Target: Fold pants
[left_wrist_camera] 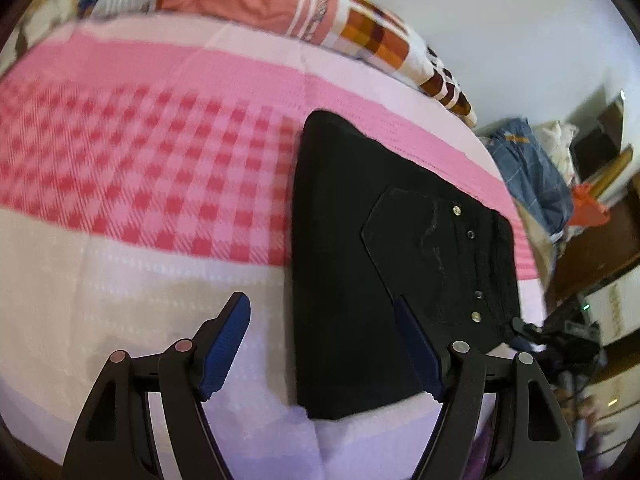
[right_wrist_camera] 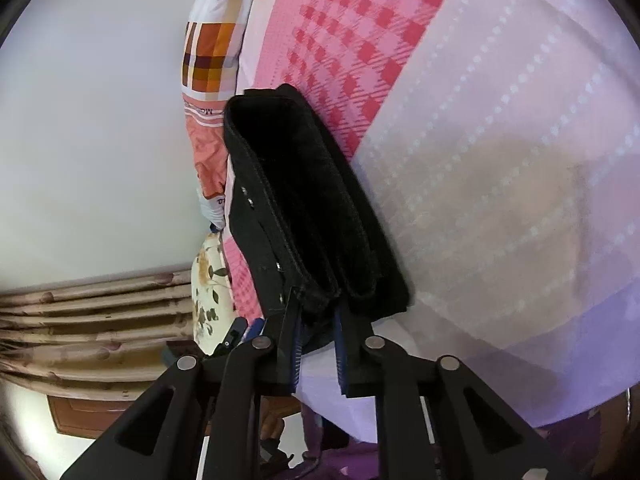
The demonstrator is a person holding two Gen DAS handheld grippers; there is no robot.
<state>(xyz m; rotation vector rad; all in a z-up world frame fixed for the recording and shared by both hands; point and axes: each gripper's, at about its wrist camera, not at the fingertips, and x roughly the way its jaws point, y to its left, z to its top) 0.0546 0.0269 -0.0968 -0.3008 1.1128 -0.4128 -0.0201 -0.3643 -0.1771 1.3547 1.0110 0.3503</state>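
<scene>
Your right claw pinches the near corner of the black pants, its fingers pressed onto the layered edge near the waistband, probably so the stacked folds stay together while you set or shift the bundle. Your left claw is spread wide and grips nothing; it hangs above the near edge of the pants, one finger over the cloth and one over the bedspread, likely ready to press or smooth.

The pants lie as a compact folded packet on the bed, pocket and rivets facing up. The pink checked area to the left and the pale band nearest you give open room. On the far side, the pillows sit well apart, while the right edge of the pants runs near the bed's edge, so I judge there is little slack that way.
</scene>
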